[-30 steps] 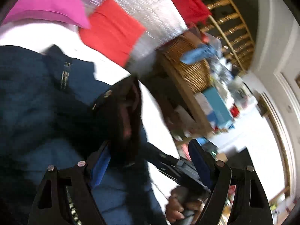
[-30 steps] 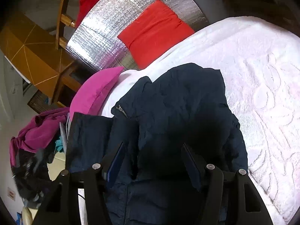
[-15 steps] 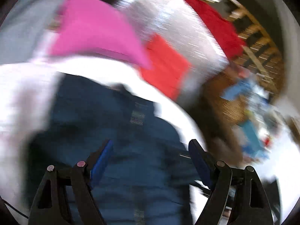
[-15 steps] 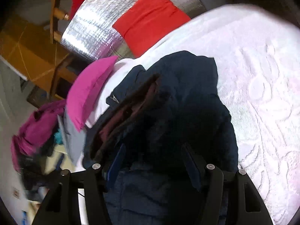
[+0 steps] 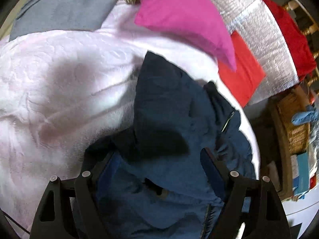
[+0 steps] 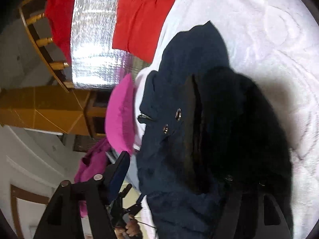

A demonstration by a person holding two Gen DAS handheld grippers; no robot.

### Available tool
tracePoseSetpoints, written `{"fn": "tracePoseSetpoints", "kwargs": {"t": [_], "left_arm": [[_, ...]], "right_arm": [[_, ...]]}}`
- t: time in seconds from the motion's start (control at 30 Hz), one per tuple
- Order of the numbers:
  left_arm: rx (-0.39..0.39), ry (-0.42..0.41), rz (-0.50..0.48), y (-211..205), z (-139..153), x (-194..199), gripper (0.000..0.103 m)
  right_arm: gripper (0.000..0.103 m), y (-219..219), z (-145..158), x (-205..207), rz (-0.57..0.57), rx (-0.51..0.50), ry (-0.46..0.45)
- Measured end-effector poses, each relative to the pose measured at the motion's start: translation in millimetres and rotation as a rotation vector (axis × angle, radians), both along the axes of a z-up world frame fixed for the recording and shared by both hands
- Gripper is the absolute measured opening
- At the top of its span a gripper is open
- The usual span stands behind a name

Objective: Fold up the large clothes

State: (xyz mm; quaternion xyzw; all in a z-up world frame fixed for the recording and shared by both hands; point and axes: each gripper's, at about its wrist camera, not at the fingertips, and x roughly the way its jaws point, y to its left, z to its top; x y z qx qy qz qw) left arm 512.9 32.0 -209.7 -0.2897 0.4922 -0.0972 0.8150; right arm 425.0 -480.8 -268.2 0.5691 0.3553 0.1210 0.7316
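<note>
Looking through the left wrist view first: navy jacket (image 5: 171, 131) lies on the white bedspread (image 5: 59, 91), straight ahead of the left tongs (image 5: 159, 165). Its long axis runs from 6 o'clock up to a dark point near 12, just under the pink pillow (image 5: 183, 16). Left tongs stand wide, pitched down over the lower jacket; fabric sits between the blue pads (image 5: 209, 165), but I judge they aren't pressing on it. Zipper at 6 o'clock, between the jaws.

Right wrist view: same jacket fills the centre, axis again 6 to 12, snaps at centre-left. Right tongs (image 6: 179, 171) are rolled, jaws closing with jacket fabric between them. Left finger is clear at 7 o'clock, off the jacket's edge; the right one is buried in shadow at 5, so contact can't be told. Other gripper's handle and a hand (image 6: 129, 229) show at 6–7 o'clock.

Judgement: right tongs are nearer to a grip.
</note>
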Motion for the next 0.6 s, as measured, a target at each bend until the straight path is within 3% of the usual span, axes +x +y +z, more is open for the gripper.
{"fn": "tracePoseSetpoints", "kwargs": {"t": [0.07,0.17,0.3,0.43,0.53,0.6], "left_arm": [[0.031,-0.004,-0.001,-3.9,-2.5,2.5,0.079],[0.068,0.0,-0.005,-9.0,-4.9,2.8,0.061],[0.123,0.013,-0.031,-19.8,-10.7,4.5,0.055],[0.189,0.02,-0.067,-28.2,-9.9,0.9,0.055],[0.216,0.022,-0.083,-31.2,-8.4,-0.1,0.055],[0.231,0.016,-0.088,-32.9,-5.6,-0.5,0.055]], "right_arm": [[0.022,6.1,3.7,3.7,-0.002,-0.079,0.017],[0.015,6.5,21.5,1.1,-0.026,-0.224,-0.022],[0.013,16.8,53.3,0.4,-0.083,-0.425,-0.111],[0.013,18.9,58.2,16.8,-0.104,-0.581,-0.112],[0.013,13.9,35.2,34.0,-0.083,-0.631,-0.024],[0.015,8.6,13.3,43.9,-0.049,-0.593,0.061]]}}
